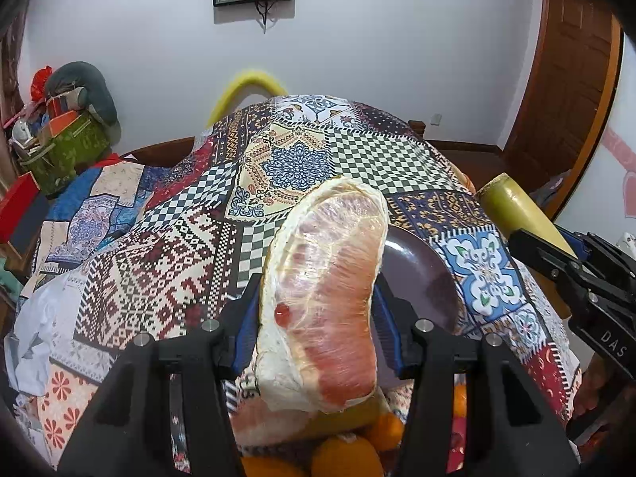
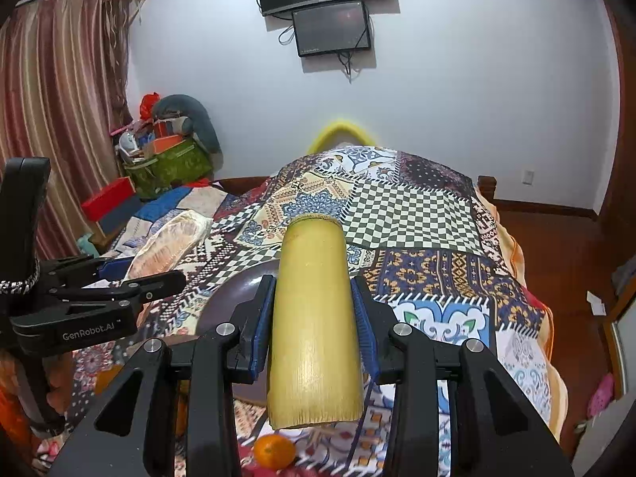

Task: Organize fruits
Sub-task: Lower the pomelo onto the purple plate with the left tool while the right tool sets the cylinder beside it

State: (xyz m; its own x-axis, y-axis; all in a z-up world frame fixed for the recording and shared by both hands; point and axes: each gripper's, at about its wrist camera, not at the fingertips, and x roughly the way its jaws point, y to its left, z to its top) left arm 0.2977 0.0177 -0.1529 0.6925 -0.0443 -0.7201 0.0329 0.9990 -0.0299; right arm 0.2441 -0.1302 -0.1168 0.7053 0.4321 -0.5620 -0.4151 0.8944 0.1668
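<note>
My left gripper [image 1: 318, 298] is shut on a large peeled pomelo segment [image 1: 326, 290], pink flesh in white pith, held above the patterned bedspread. My right gripper [image 2: 314, 314] is shut on a pale yellow sugarcane piece [image 2: 314, 326], held upright over a dark purple plate [image 2: 234, 298]. The plate also shows in the left wrist view [image 1: 421, 274], behind the pomelo. The right gripper with the cane [image 1: 520, 214] shows at the right of the left view. The left gripper with the pomelo [image 2: 167, 246] shows at the left of the right view. Oranges [image 1: 349, 453] lie below the left gripper; one orange [image 2: 274, 451] lies below the right.
A patchwork bedspread [image 2: 413, 214] covers the bed. A green basket of clutter [image 2: 171, 167] and a red box [image 2: 107, 198] stand at the far left by the curtain. Monitors [image 2: 330, 28] hang on the wall. Wooden floor [image 2: 556, 238] lies to the right.
</note>
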